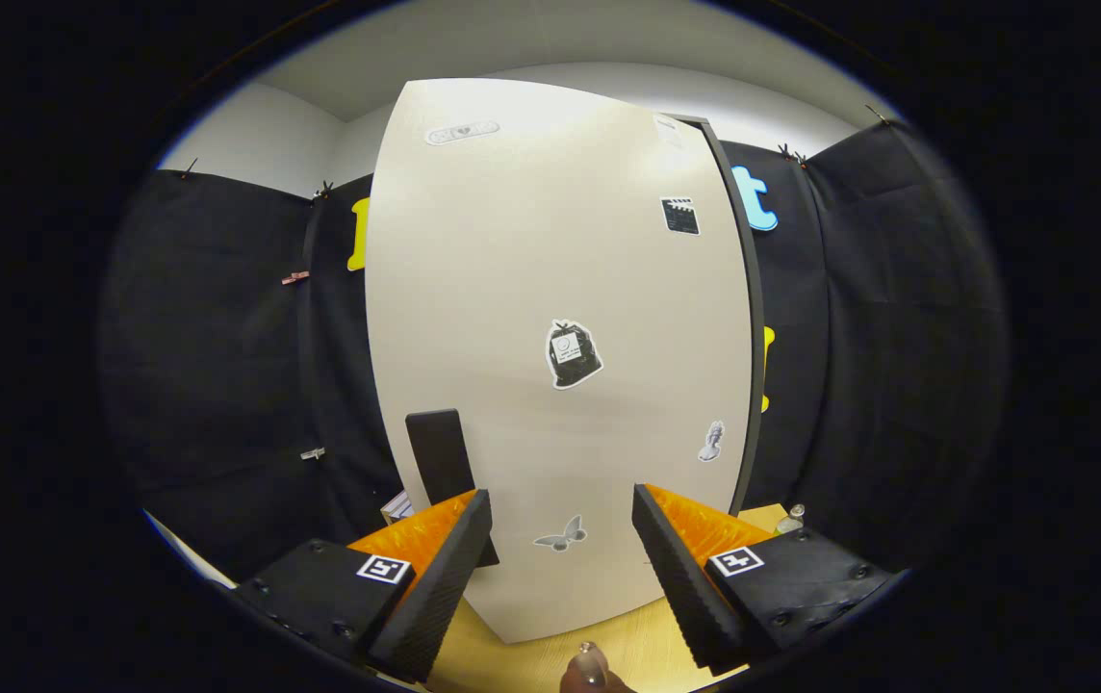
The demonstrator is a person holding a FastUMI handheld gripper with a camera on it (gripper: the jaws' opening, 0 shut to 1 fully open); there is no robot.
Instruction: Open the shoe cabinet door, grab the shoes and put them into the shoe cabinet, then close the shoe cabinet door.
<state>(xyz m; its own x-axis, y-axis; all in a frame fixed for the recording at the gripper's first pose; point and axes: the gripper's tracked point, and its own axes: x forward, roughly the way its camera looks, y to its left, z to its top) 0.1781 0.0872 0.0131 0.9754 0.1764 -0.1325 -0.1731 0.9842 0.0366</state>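
With its fingers spread wide and nothing between them, the gripper (560,539) faces the cabinet door (550,318), which stands shut just ahead. A dark handle (439,457) sits on the door's lower left, right above the left finger. Stickers dot the door, and wooden floor (531,659) shows below.

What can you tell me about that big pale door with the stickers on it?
The shoe cabinet door is a tall, smooth, cream-coloured panel, apparently laminated board, with a dark edge down one side. Several small stickers dot its face, among them a butterfly low down. A dark upright handle sits near its lower part, on the side away from the dark edge. It stands on a light wooden surface, just ahead of the open gripper, whose fingers touch nothing. Whether it is fully shut is unclear.
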